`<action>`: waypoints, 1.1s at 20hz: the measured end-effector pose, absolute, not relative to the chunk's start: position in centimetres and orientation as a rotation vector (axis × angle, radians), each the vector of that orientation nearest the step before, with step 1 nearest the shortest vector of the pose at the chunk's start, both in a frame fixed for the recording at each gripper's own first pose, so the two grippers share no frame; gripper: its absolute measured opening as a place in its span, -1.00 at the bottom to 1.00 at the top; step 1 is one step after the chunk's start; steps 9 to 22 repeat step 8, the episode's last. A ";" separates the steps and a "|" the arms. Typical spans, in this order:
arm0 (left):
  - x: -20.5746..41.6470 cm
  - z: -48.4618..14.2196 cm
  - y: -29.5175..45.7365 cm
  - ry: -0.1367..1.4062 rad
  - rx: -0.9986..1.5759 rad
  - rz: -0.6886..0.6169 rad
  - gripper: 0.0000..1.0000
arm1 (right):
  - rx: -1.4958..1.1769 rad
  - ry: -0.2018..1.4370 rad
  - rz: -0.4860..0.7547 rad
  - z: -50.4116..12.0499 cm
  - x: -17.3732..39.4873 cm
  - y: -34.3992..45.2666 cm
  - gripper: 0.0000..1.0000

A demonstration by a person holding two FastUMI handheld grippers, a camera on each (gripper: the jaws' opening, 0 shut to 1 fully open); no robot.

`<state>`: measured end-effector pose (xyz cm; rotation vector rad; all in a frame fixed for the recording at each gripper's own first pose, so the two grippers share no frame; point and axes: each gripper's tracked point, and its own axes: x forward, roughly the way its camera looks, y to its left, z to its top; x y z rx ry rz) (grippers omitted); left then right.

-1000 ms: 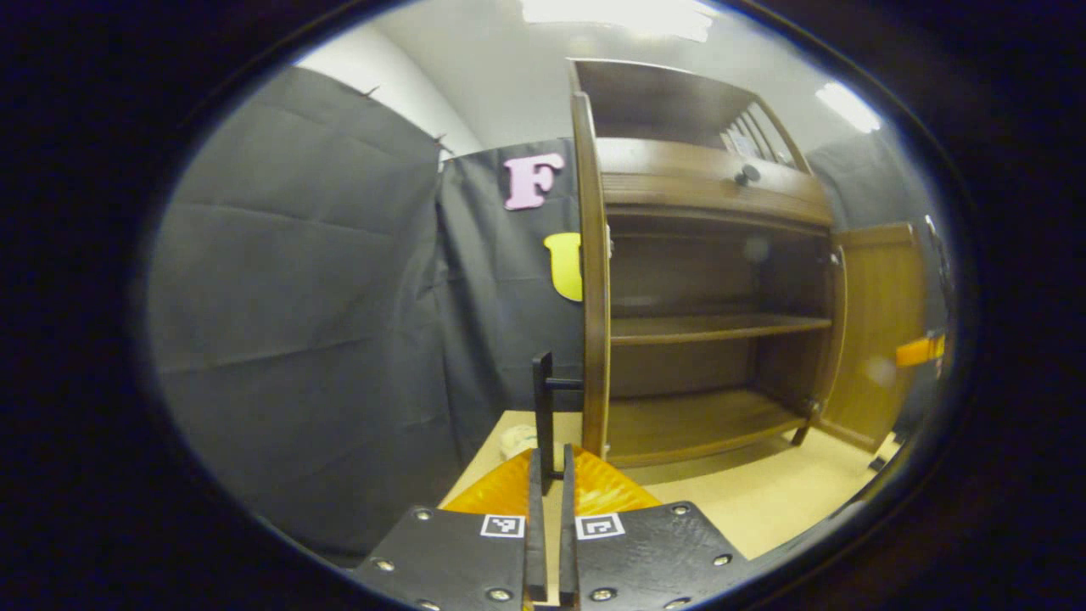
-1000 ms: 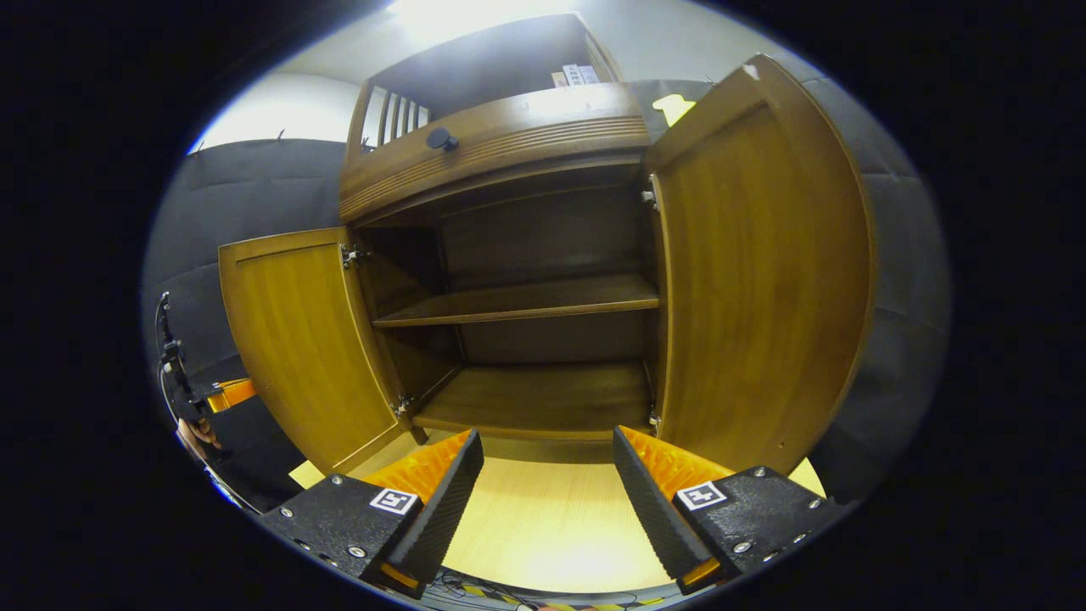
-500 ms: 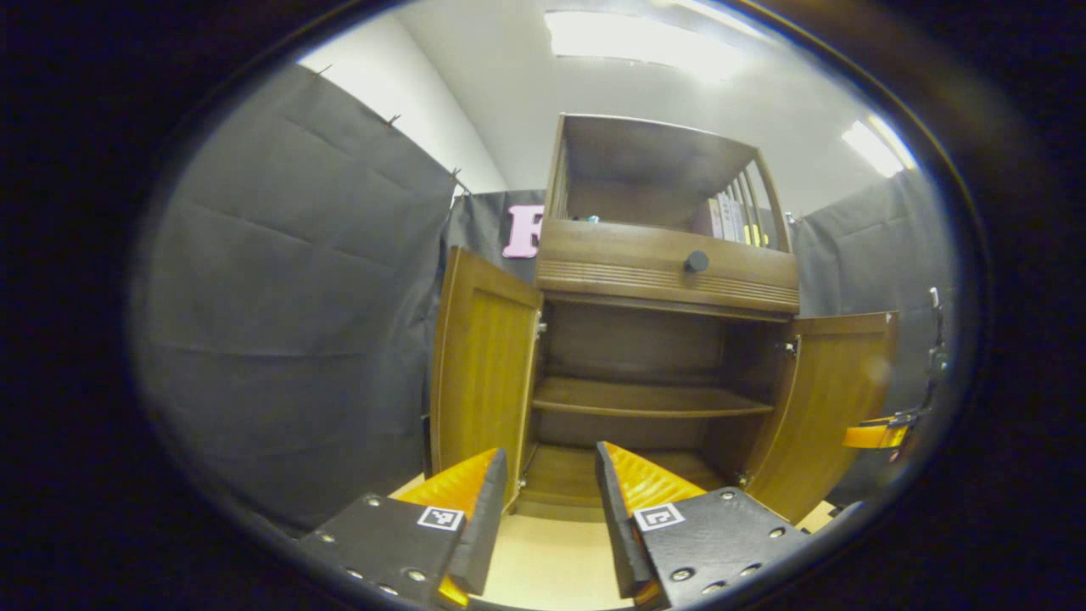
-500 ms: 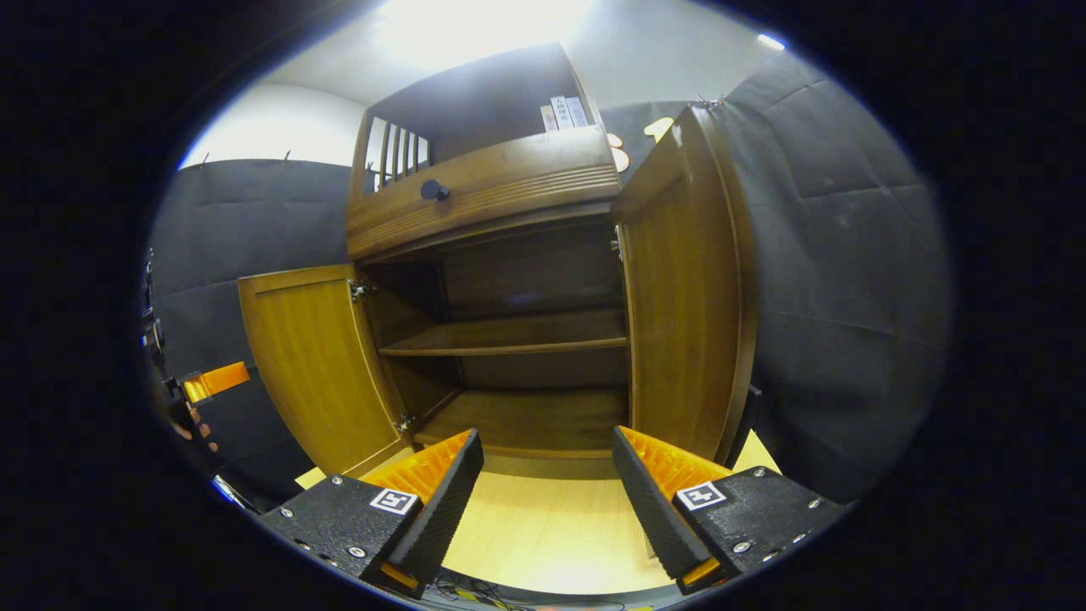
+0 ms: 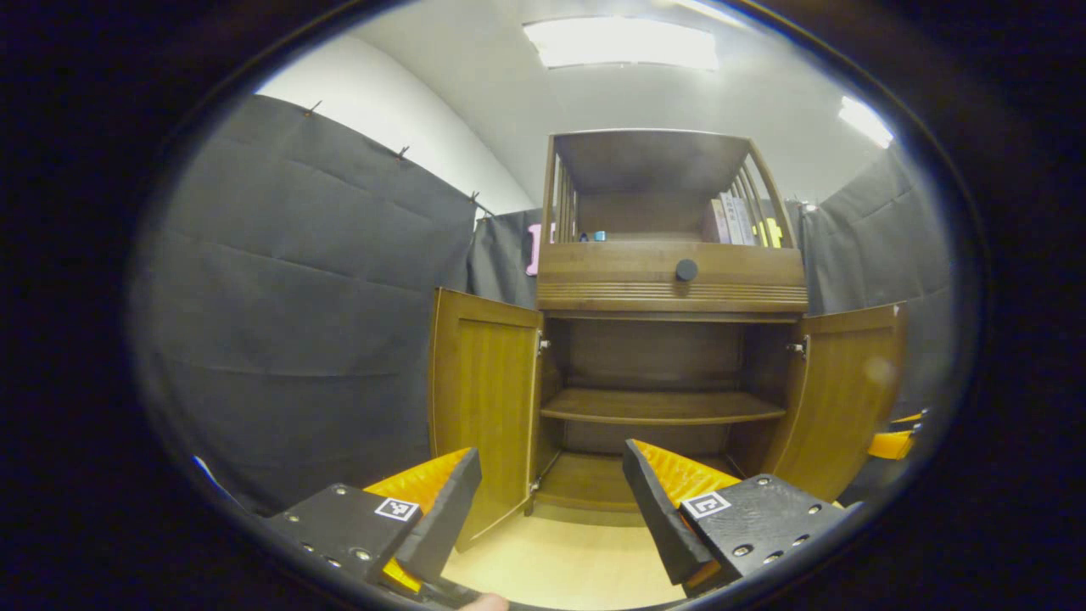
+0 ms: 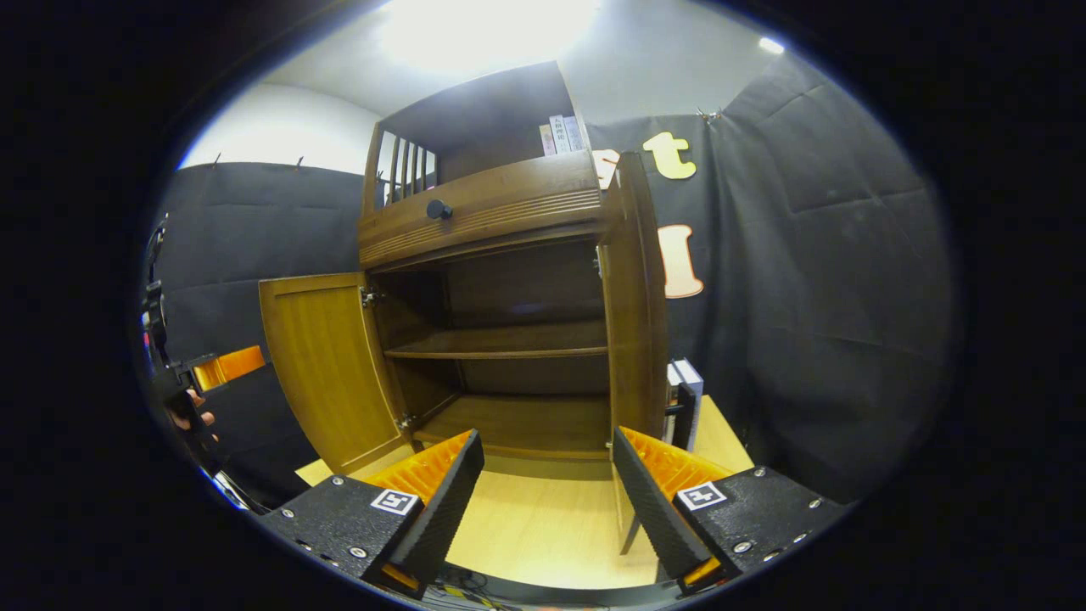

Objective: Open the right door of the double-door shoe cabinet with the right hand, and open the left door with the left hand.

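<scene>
Fingers (image 5: 441, 518) of the left gripper (image 5: 547, 509) spread wide, holding and touching nothing. Fingers (image 6: 445, 501) of the right gripper (image 6: 547, 501) likewise spread, empty. Shoe cabinet (image 5: 670, 288) stands upright on the tabletop (image 5: 568, 560) beyond both pairs of fingertips, open front facing them. Left door (image 5: 484, 399) and right door (image 5: 844, 390) both swung outward, long axes vertical. Right door (image 6: 636, 297) seen nearly edge-on just beyond the right-hand finger in the right gripper view.

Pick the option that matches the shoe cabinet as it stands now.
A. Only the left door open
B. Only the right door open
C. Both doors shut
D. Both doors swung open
D: in the left gripper view the left door and the right door both stand swung out, with the inner shelf of the shoe cabinet exposed.
</scene>
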<state>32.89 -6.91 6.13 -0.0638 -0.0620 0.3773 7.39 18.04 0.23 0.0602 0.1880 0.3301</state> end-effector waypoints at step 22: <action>29.7 8.6 -8.7 -0.132 -0.124 0.392 0.92 | 0.051 0.156 0.385 1.4 6.9 18.8 0.90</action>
